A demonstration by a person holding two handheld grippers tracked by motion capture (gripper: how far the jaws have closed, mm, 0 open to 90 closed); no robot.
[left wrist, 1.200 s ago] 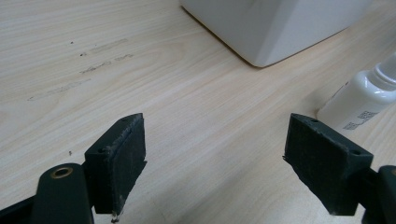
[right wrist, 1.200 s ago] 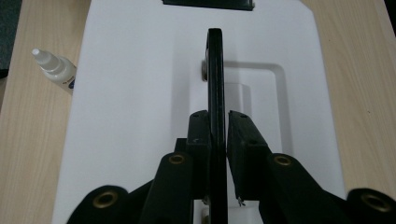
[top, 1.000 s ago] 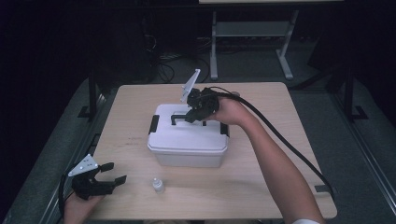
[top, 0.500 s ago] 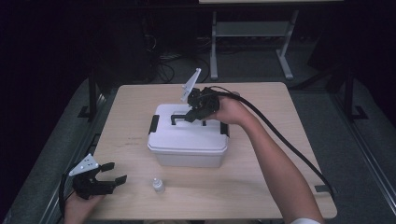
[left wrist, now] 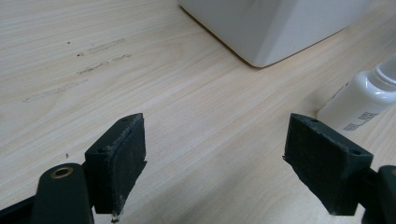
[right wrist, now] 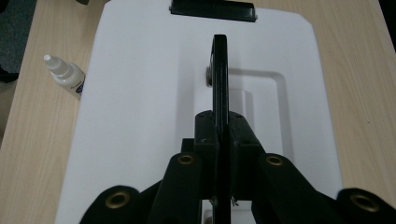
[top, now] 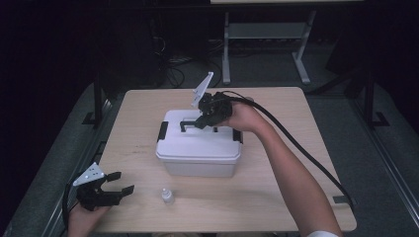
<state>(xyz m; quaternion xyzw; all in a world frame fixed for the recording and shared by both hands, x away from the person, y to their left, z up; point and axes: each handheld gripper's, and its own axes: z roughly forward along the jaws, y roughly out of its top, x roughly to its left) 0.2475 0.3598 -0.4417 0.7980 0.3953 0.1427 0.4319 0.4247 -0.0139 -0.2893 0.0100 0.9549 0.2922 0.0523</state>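
A: Item one, nearest the person: what did we log at the front left corner of the table (top: 296, 106)?

B: We logged the left gripper (top: 117, 189), held low over the wood near the front edge, its jaws spread wide with nothing between them. In the left gripper view its pads (left wrist: 122, 158) stood well apart over bare tabletop.

A: Item two?

B: A small white dropper bottle (top: 167, 196), upright on the table, just to the right of the left gripper and in front of the box. We noted it apart from both the jaws and the box; the left gripper view showed it just beyond the right-hand pad.

A: Item three, mid-table?

B: A white lidded storage box (top: 198, 145) with black latches at its two ends, standing square on the table. Its black carrying handle (right wrist: 219, 65) stood raised upright from the recess in the lid.

A: And the last entry, farthest back?

B: The right gripper (top: 203, 121), reached in over the lid from the right. We recorded its jaws closed tight on the handle, one pad on each side of the thin bar, as the right gripper view made plain.
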